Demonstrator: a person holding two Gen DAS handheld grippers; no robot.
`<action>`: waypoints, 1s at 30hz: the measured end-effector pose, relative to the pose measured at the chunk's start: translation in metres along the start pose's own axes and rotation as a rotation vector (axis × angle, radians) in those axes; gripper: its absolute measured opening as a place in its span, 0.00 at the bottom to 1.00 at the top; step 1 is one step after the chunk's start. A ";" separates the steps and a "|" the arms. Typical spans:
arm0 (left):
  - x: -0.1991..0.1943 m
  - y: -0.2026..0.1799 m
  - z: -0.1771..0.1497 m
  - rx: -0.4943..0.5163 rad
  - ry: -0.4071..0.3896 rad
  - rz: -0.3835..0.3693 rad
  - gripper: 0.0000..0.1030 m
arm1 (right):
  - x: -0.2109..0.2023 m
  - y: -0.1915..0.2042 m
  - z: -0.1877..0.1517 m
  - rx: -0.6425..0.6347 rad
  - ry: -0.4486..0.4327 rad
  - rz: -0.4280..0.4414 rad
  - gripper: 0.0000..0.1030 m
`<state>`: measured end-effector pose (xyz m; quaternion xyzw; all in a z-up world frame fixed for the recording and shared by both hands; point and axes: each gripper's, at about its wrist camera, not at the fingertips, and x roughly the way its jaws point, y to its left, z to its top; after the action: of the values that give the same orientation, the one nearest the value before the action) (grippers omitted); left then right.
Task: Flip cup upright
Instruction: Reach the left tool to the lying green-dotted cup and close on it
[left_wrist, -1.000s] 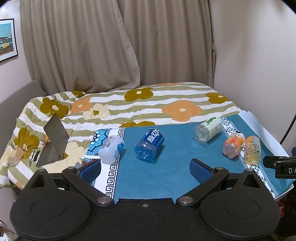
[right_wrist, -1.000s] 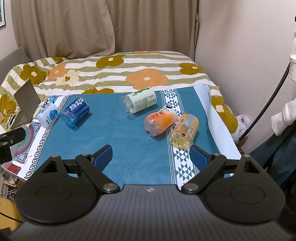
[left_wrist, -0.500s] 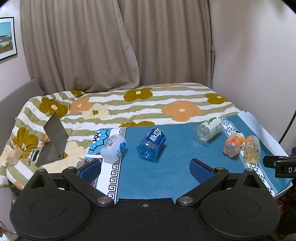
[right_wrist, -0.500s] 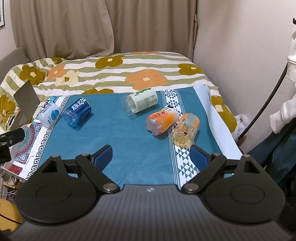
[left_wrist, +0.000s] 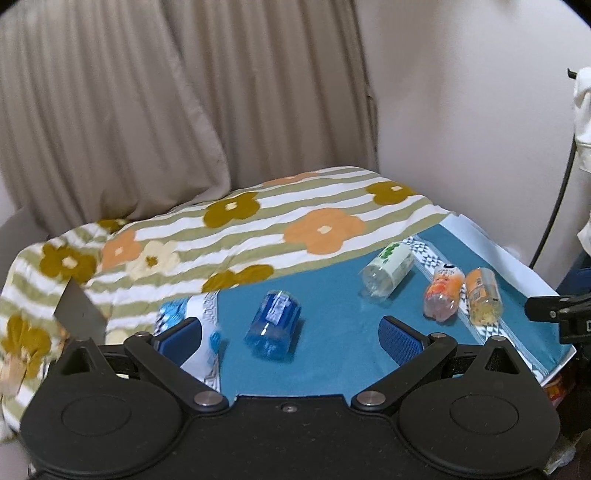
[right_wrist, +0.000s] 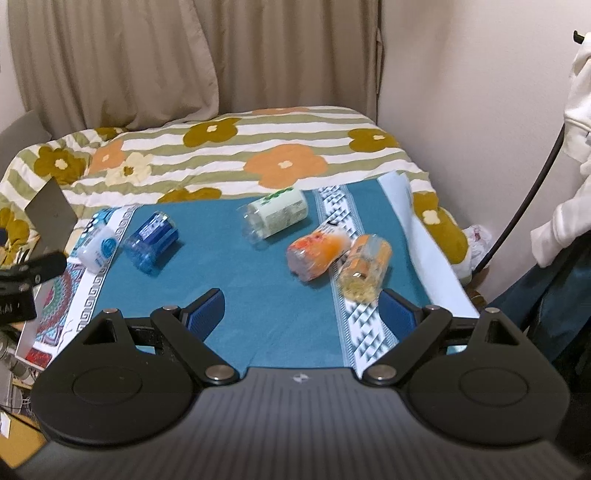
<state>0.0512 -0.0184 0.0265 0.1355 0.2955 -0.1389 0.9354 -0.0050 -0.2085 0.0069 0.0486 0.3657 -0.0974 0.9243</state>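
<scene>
Several plastic cups lie on their sides on a blue cloth (left_wrist: 332, 325): a blue one (left_wrist: 274, 324) (right_wrist: 152, 242), a white one with a blue label (right_wrist: 96, 248), a green-and-white one (left_wrist: 388, 267) (right_wrist: 277, 215), an orange one (left_wrist: 443, 292) (right_wrist: 317, 253) and a yellow-orange one (left_wrist: 482, 295) (right_wrist: 365, 272). My left gripper (left_wrist: 290, 334) is open and empty, close over the blue cup. My right gripper (right_wrist: 303, 308) is open and empty, just short of the orange and yellow-orange cups.
The cloth lies on a bed with a striped flower quilt (right_wrist: 229, 147). A grey stand (right_wrist: 50, 216) sits at the left. Curtains (right_wrist: 147, 55) and a wall close the back and right. A person's white sleeve (right_wrist: 569, 206) and a cable are at the far right.
Both grippers have moved forward toward the cups. The left one has swung right and tilted, so the blue cup now sits between its fingers' line. The cups have not moved.
</scene>
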 end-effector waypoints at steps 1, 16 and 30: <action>0.008 -0.002 0.006 0.007 0.007 -0.014 1.00 | 0.002 -0.004 0.004 -0.001 -0.001 -0.006 1.00; 0.157 -0.072 0.088 0.208 0.113 -0.136 1.00 | 0.099 -0.066 0.052 -0.048 0.068 0.018 1.00; 0.289 -0.135 0.093 0.423 0.358 -0.231 0.97 | 0.195 -0.102 0.086 -0.064 0.159 0.116 1.00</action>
<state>0.2807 -0.2263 -0.0938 0.3154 0.4337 -0.2768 0.7974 0.1697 -0.3507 -0.0659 0.0479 0.4374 -0.0278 0.8976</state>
